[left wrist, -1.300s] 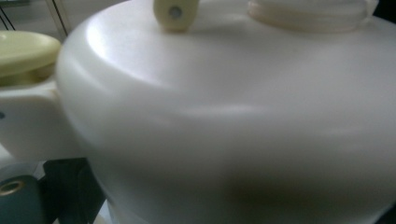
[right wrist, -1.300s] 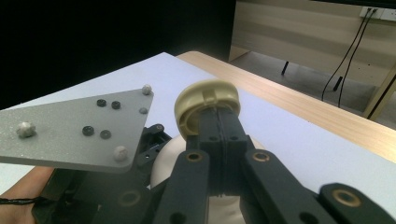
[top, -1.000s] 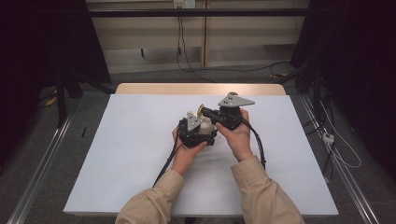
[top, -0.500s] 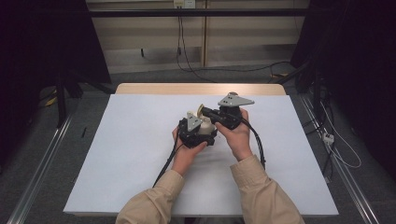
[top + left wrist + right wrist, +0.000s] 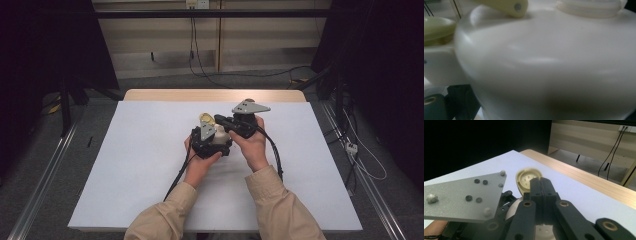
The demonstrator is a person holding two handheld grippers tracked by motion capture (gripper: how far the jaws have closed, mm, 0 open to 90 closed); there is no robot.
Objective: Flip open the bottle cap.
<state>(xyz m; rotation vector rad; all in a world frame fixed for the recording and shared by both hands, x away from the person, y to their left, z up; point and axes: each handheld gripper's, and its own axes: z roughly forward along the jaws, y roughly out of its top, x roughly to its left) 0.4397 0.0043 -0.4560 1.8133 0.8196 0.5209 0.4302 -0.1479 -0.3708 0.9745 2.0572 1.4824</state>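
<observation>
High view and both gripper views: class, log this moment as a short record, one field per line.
Held thing: white container with a pale yellow flip lid
Lid: swung open
Left gripper: close against the container body; jaws hidden
Right gripper: jaws together near the lid
Surface: white table
Spot: middle of the table, toward the far edge

It looked like a lab or recording studio rather than a home. Black curtains (image 5: 45,50) closed in both sides, metal rails (image 5: 40,185) ran along the floor, and loose cables (image 5: 365,160) trailed past the right edge of the white-topped table (image 5: 125,165) toward a wall socket (image 5: 196,4).
</observation>
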